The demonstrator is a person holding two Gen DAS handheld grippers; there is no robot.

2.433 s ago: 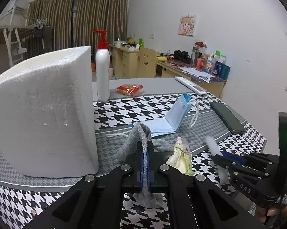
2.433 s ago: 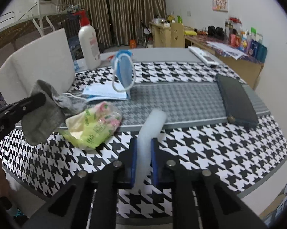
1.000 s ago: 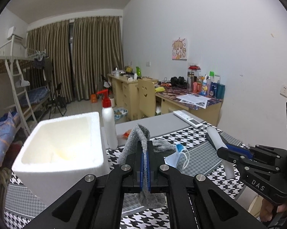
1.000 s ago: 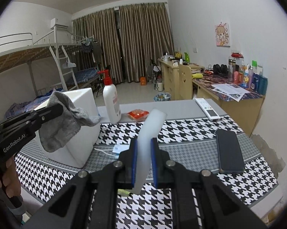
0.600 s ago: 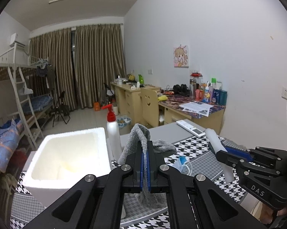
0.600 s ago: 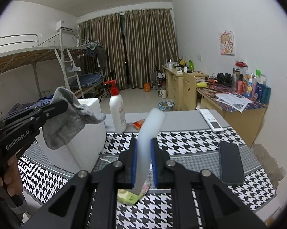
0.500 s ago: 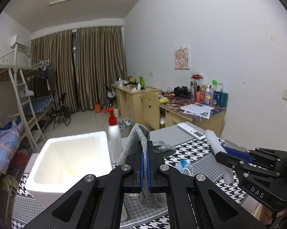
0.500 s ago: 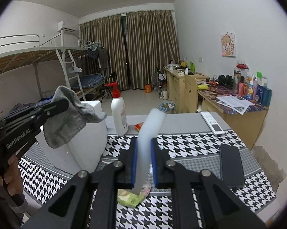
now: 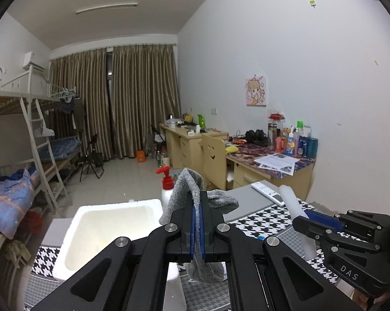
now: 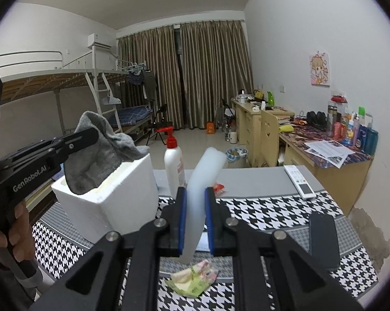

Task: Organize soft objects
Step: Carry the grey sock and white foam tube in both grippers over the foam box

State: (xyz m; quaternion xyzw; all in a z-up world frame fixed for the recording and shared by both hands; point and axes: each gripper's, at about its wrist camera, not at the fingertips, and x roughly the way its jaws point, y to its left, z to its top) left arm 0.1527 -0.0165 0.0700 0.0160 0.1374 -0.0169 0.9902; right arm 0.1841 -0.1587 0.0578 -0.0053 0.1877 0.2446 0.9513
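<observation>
My left gripper (image 9: 198,223) is shut on a grey sock (image 9: 187,189), which drapes over both sides of the jaws and hangs below them. From the right wrist view the same sock (image 10: 96,155) hangs above the open white foam box (image 10: 109,199). My right gripper (image 10: 195,215) is shut on a pale white foam strip (image 10: 202,181) that stands upright between the pads. In the left wrist view the foam box (image 9: 104,233) lies lower left, and the right gripper (image 9: 302,224) with its strip (image 9: 289,202) is at the right.
A red-pump white bottle (image 10: 174,165) stands beside the box on the houndstooth table (image 10: 259,212). A green-pink packet (image 10: 195,277), a dark phone (image 10: 323,238), a white remote (image 10: 299,181) and a small red packet (image 10: 219,188) lie on it. Desks and a bunk bed stand behind.
Both grippers have risen with the sock and the foam strip held. The table and the box sit lower in both views, and the box's open top now shows.
</observation>
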